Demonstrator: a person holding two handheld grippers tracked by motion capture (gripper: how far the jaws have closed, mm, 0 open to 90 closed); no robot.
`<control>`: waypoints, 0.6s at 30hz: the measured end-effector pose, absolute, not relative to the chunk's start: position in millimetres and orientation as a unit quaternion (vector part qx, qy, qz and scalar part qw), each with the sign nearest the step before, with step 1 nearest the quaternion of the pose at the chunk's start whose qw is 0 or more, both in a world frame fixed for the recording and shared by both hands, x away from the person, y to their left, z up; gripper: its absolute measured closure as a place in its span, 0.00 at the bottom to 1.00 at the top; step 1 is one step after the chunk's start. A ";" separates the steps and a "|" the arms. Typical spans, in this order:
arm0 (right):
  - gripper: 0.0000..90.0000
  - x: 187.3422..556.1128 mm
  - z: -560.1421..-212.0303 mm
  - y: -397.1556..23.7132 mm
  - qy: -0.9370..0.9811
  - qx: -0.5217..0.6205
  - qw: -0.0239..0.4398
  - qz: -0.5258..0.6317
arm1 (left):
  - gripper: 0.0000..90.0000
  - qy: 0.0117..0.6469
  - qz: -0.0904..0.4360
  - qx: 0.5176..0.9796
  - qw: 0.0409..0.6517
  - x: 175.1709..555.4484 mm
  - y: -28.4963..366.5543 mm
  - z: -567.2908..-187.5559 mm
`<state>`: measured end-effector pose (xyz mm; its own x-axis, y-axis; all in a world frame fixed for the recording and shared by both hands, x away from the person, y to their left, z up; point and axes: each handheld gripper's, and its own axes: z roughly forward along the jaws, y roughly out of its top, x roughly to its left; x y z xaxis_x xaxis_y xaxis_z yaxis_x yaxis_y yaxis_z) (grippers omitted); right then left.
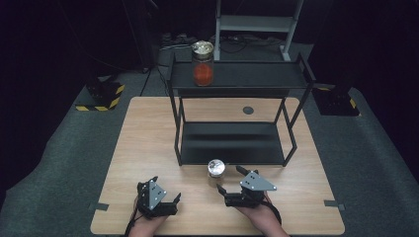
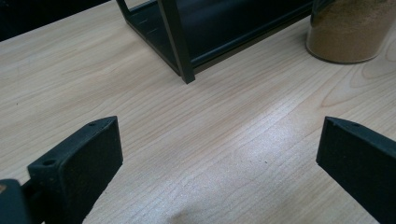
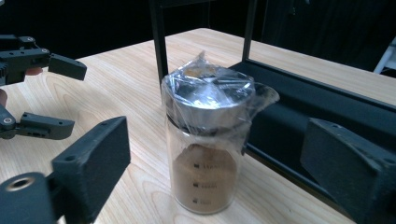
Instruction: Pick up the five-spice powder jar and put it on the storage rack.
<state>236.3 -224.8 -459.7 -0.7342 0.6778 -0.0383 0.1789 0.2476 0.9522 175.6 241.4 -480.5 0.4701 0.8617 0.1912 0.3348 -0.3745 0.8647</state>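
Wooden surface (image 1: 148,143), jar (image 3: 208,140) before rack (image 1: 232,143).
Right tongs (image 3: 210,163) flanked jar, untouching; left tongs (image 2: 219,154) spread, empty. Crinkled wrap risked slippage, toppling.

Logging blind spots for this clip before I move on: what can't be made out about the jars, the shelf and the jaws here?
- Jar of brown powder: printed marks too small to read in the right gripper view; top cut off by the frame edge in the left gripper view.
- Jar with red contents on the shelf's upper tier: high view too far off to identify contents.
- Right gripper: whether its jaws touch the glass is unclear.
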 end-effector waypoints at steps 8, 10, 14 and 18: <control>0.16 241.2 -463.4 -214.4 0.757 0.278 0.232 0.544 | 0.01 0.392 0.334 0.758 0.399 174.5 241.7 -481.4; 0.18 242.7 -464.8 -212.6 0.755 0.279 0.231 0.546 | 0.01 0.392 0.334 0.759 0.399 174.4 241.8 -481.4; 0.21 245.8 -466.7 -208.9 0.754 0.280 0.232 0.547 | 0.01 0.391 0.334 0.759 0.399 174.5 241.8 -481.4; 0.24 249.4 -468.4 -206.4 0.752 0.281 0.231 0.550 | 0.01 0.394 0.331 0.757 0.401 174.9 243.0 -481.3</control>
<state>249.4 -206.4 -468.4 -0.7354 0.6765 -0.0395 0.1673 0.2378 0.9568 174.9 243.0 -481.3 0.4699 0.8631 0.1853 0.3311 -0.3670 0.8693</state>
